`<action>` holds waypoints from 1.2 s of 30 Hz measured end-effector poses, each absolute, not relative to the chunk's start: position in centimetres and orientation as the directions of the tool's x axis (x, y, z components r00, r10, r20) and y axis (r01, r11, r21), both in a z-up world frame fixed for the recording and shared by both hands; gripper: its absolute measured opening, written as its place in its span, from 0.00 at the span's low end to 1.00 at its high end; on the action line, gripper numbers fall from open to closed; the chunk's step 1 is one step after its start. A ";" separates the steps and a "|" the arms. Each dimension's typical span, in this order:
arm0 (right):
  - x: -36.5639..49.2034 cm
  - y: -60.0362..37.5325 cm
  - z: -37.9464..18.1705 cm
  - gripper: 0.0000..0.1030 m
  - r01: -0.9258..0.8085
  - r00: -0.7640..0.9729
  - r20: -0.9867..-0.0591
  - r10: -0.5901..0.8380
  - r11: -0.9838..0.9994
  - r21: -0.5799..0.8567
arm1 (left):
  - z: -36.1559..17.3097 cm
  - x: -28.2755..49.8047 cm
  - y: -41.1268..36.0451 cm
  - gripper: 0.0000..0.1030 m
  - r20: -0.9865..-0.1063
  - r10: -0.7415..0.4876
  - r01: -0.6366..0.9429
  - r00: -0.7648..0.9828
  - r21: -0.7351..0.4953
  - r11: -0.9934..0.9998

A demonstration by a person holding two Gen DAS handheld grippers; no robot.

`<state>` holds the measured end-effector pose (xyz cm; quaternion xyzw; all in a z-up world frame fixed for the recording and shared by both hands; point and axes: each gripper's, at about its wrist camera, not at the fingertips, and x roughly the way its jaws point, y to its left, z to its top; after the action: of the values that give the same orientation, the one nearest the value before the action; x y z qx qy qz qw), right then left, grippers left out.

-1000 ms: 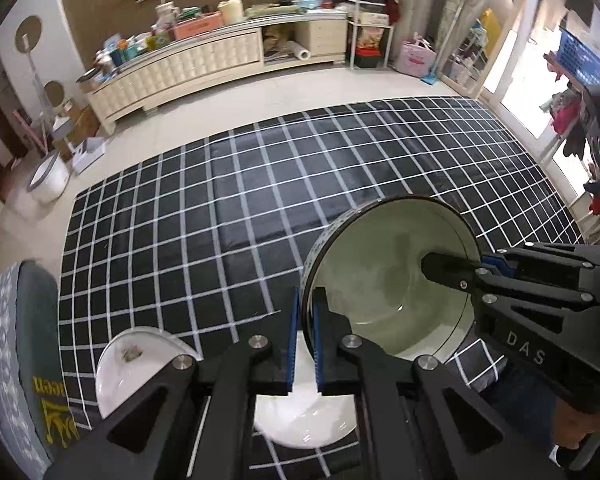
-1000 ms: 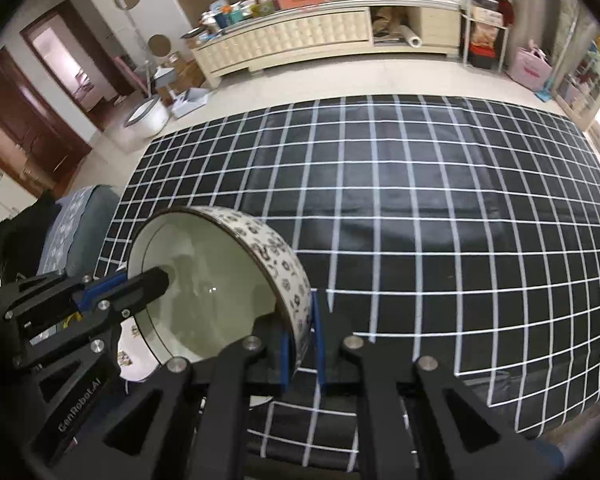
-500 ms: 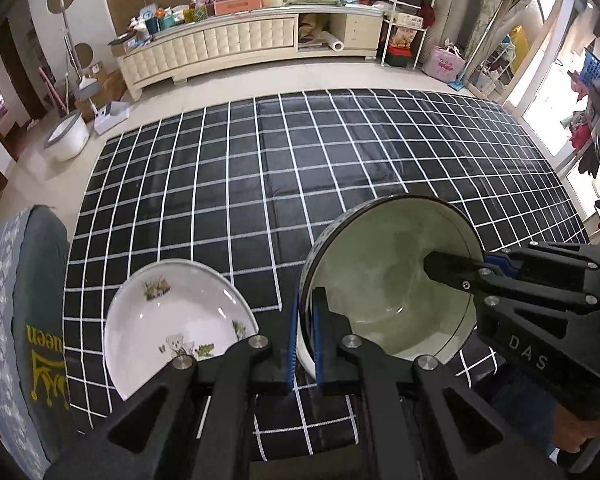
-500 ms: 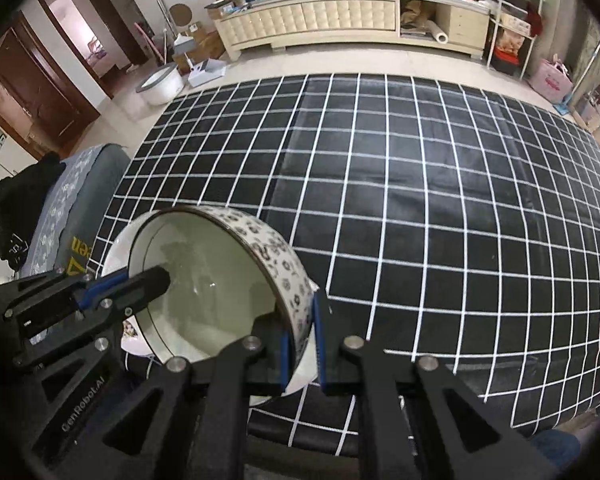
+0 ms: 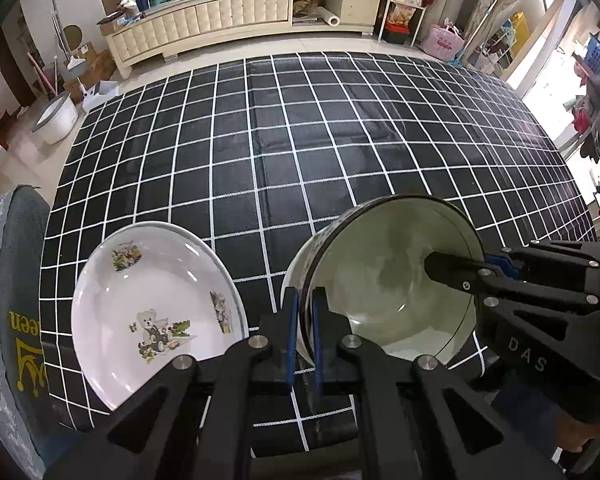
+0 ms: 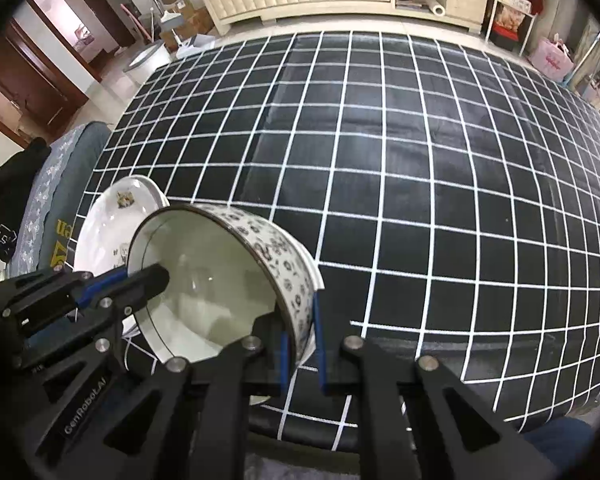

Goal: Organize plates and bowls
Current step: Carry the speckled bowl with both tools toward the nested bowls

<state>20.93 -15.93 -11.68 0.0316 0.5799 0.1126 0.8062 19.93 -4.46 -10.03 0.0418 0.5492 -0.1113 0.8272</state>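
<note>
Right now the black, white-gridded tablecloth [image 5: 300, 152] is covering the whole table, and everything in play is sitting at its near edge. Beyond it the room is showing a long cream cabinet [image 5: 204, 28] crowded with boxes and bottles, a metal shelf rack [image 5: 404, 4], a pink bag [image 5: 446, 42] on the pale floor, and a grey cushioned seat [image 5: 16, 300] pressing against the table's left side.

Next in size, the white plate [image 5: 148, 312] printed with a teddy bear is lying flat on the cloth near that left corner; a second rim seems to be peeking out beneath it, so it is probably a stack.

Just right of it, the floral-banded bowl [image 6: 220, 280] is being carried by both tools at once, tipped so its pale inside is facing the person. A white edge is jutting out under its base in the right wrist view, possibly a second dish, though I cannot tell.

The left tool [image 5: 303, 332] is pinching the bowl's left rim, its blue pads nearly closed with only the wall between them. The right tool [image 6: 302, 340] is clamping the opposite rim the same way. Gripping two sides likely keeps a heavy, slippery bowl from swinging.

Judging from this, the bowl is heading for the plate or a spot beside it; the tilt will need levelling before it is set down.
</note>
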 end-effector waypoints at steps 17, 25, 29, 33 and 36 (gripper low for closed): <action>20.7 -15.5 -11.9 0.13 -0.173 0.298 -0.936 0.185 0.975 0.137 | -11.2 19.8 -4.3 0.07 -0.924 -0.139 0.239 0.356 -0.053 0.970; 20.8 -15.7 -11.0 0.13 -0.177 0.322 -0.935 0.151 0.979 0.097 | -11.0 19.9 -4.4 0.09 -0.924 -0.141 0.240 0.356 -0.056 0.969; 21.0 -15.8 -11.0 0.13 -0.166 0.333 -0.929 0.159 0.980 0.109 | -10.9 19.9 -4.4 0.09 -0.923 -0.141 0.239 0.358 -0.056 0.969; 21.1 -15.7 -11.0 0.13 -0.160 0.342 -0.924 0.170 0.980 0.120 | -9.3 19.6 -4.1 0.11 -0.904 -0.146 0.249 0.402 -0.046 0.967; 20.9 -15.6 -10.1 0.13 -0.165 0.357 -0.919 0.166 0.980 0.113 | -8.2 19.8 -3.9 0.27 -0.890 -0.127 0.246 0.438 -0.018 0.969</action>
<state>20.85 -15.62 -10.05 0.0003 0.5581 0.1006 0.8236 19.83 -3.89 -8.18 0.0573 0.5186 -0.1104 0.8459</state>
